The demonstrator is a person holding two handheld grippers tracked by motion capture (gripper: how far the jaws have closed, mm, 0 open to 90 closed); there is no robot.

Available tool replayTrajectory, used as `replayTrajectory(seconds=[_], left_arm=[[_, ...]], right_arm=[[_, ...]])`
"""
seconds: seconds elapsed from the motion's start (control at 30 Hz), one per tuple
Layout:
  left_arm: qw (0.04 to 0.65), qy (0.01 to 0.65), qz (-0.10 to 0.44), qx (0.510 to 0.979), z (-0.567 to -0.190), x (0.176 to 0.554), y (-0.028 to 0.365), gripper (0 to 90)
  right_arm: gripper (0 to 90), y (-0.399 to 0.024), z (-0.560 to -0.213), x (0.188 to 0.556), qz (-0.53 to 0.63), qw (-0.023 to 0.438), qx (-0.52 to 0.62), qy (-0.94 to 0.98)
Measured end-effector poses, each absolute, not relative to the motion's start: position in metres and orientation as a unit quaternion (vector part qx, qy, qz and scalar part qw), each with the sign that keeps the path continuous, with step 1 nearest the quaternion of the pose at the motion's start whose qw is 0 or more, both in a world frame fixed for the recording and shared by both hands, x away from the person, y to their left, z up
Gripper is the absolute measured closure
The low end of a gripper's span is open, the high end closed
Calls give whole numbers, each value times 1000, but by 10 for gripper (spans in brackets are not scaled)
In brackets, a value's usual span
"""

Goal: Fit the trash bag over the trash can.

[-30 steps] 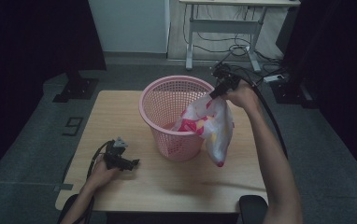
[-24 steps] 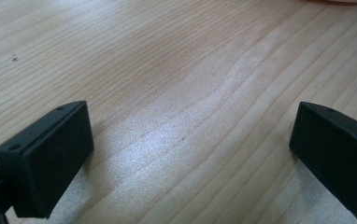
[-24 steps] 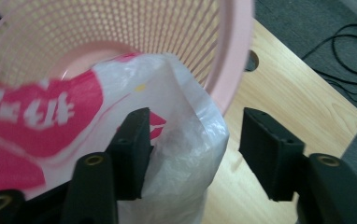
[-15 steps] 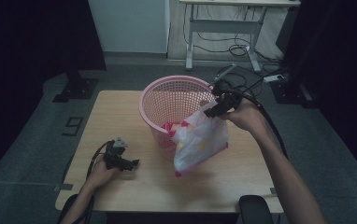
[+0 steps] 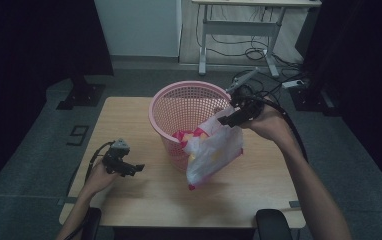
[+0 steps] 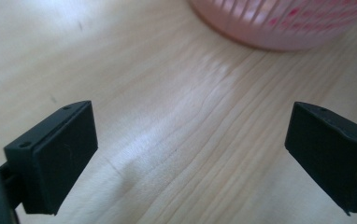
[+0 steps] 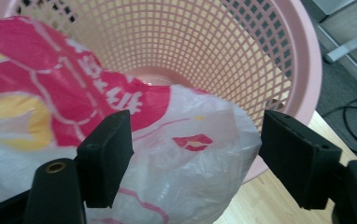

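Jaws: both grippers released, right gripper (image 5: 227, 120) just opening | 1 plastic bag (image 5: 211, 155) | 1 pink basket (image 5: 189, 107)

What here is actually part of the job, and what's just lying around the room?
Part of the job:
plastic bag
pink basket
right gripper, jaws just opened around the bag
left gripper, jaws open

Just lying about:
white desk
floor cables
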State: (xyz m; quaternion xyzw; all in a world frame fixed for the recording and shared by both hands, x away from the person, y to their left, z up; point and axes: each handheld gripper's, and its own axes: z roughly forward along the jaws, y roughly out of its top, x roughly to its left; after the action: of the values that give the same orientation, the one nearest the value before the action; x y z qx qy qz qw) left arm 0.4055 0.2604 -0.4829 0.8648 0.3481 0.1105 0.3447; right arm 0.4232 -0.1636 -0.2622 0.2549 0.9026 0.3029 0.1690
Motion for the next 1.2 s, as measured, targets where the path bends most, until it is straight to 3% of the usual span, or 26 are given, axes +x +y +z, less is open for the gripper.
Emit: replayTrajectory(seconds=[0.37, 0.9, 0.97, 1.07, 1.2], left_arm=[[328, 285, 122, 892, -416, 401, 250, 0], [328, 235, 127, 906, -350, 391, 233, 24], [331, 227, 128, 907, -340, 391, 230, 37], [344, 214, 128, 905, -327, 388, 225, 62], [360, 195, 128, 904, -309, 385, 219, 86]], right_arm=[[241, -176, -254, 422, 310, 192, 265, 893], [283, -127, -266, 390, 360, 58, 165, 917], [349, -119, -271, 389, 357, 42, 154, 921], [562, -109, -279, 389, 338, 14, 145, 930], [766, -103, -280, 392, 340, 5, 141, 930]])
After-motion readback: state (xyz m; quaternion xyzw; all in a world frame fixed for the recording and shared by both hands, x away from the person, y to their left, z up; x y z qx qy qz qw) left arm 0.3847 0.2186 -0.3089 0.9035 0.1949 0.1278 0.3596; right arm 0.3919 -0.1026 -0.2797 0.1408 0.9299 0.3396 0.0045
